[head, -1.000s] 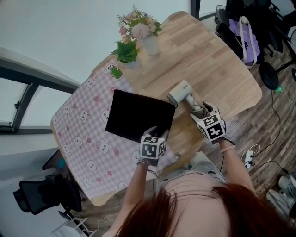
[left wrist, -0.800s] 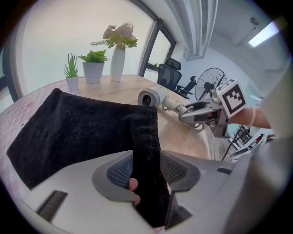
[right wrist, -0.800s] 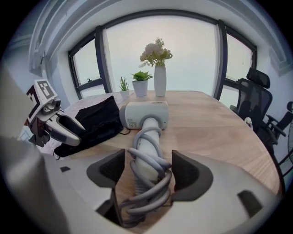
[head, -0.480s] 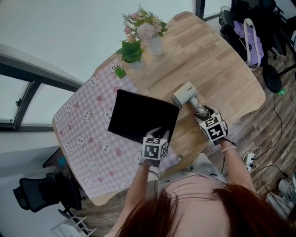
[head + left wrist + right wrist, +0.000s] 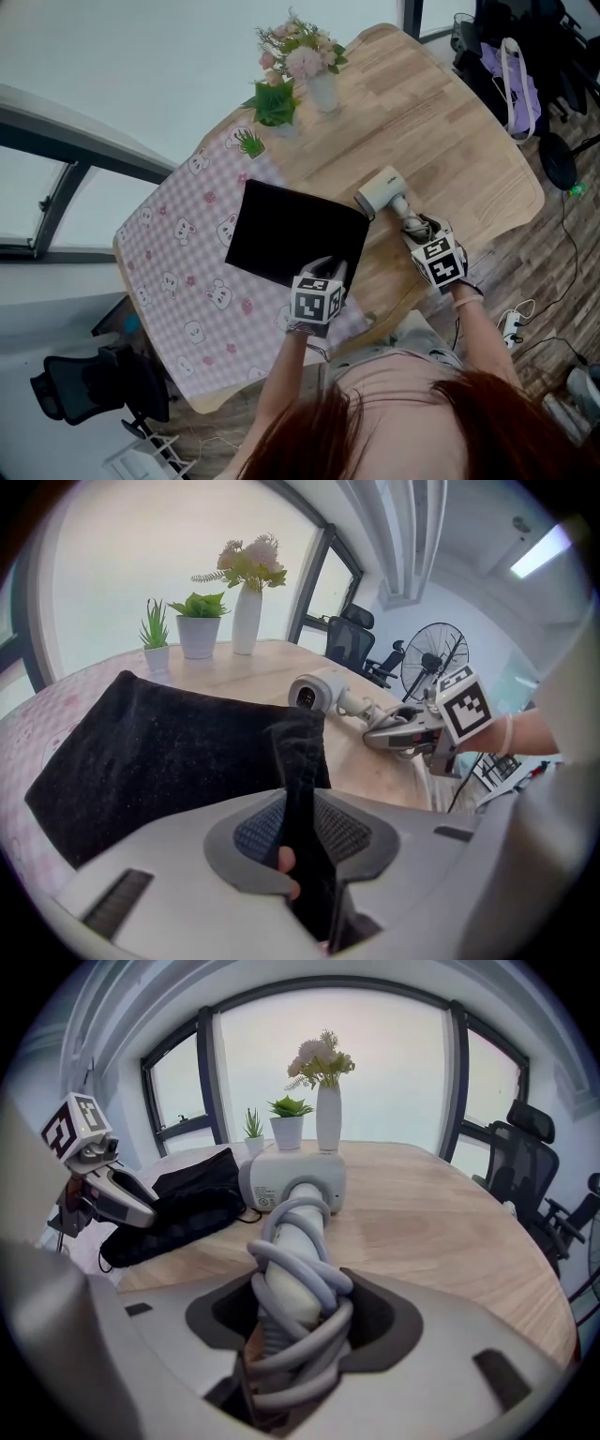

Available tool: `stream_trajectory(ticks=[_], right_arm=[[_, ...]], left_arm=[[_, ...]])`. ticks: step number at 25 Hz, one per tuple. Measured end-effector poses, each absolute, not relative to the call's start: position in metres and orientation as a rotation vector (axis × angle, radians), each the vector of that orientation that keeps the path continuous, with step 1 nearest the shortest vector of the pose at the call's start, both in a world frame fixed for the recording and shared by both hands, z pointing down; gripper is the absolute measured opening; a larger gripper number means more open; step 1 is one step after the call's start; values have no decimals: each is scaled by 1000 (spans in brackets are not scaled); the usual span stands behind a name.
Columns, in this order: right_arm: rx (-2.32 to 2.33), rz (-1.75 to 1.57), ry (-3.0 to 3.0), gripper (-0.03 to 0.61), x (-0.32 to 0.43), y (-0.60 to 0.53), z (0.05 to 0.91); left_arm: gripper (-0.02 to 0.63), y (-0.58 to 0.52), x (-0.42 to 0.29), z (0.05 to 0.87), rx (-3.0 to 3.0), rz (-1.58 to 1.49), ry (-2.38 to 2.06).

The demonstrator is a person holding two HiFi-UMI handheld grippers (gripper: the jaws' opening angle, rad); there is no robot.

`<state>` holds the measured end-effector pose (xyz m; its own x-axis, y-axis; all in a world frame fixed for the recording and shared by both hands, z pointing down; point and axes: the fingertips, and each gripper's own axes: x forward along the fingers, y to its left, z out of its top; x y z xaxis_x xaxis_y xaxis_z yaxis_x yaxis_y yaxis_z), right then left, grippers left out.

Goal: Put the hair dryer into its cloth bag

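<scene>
The black cloth bag [image 5: 295,234] lies flat, half on the tablecloth. My left gripper [image 5: 328,270] is at its near edge. In the left gripper view a raised fold of the bag [image 5: 298,761] stands between the closing jaws of the left gripper [image 5: 300,829] and touches both pads. The white hair dryer [image 5: 382,190] lies on the wood right of the bag, its head pointing away. Its cord-wrapped handle [image 5: 295,1279] fills the gap of my right gripper [image 5: 298,1321], whose jaws are closing on it. The right gripper [image 5: 412,728] also shows beside the dryer [image 5: 314,691].
A white vase of flowers [image 5: 319,84] and two small potted plants [image 5: 278,105] stand at the far side of the wooden table [image 5: 450,131]. A pink checked tablecloth [image 5: 187,281] covers the left half. The table's near edge runs just under both hands. An office chair [image 5: 94,394] stands on the floor at the left.
Both hands and both objects keep their places on the table. Only the head camera's framing has drifted a little.
</scene>
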<state>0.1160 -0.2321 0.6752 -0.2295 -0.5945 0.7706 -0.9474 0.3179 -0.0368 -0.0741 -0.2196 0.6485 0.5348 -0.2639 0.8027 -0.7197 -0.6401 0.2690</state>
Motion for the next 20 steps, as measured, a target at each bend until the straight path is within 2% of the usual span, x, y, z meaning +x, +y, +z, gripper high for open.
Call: stream_trajectory(ticks=[20], right_arm=[[1448,614,-2005,232,114,-220,647]], left_arm=[[77,-228,-79,615,2206,919,-947]])
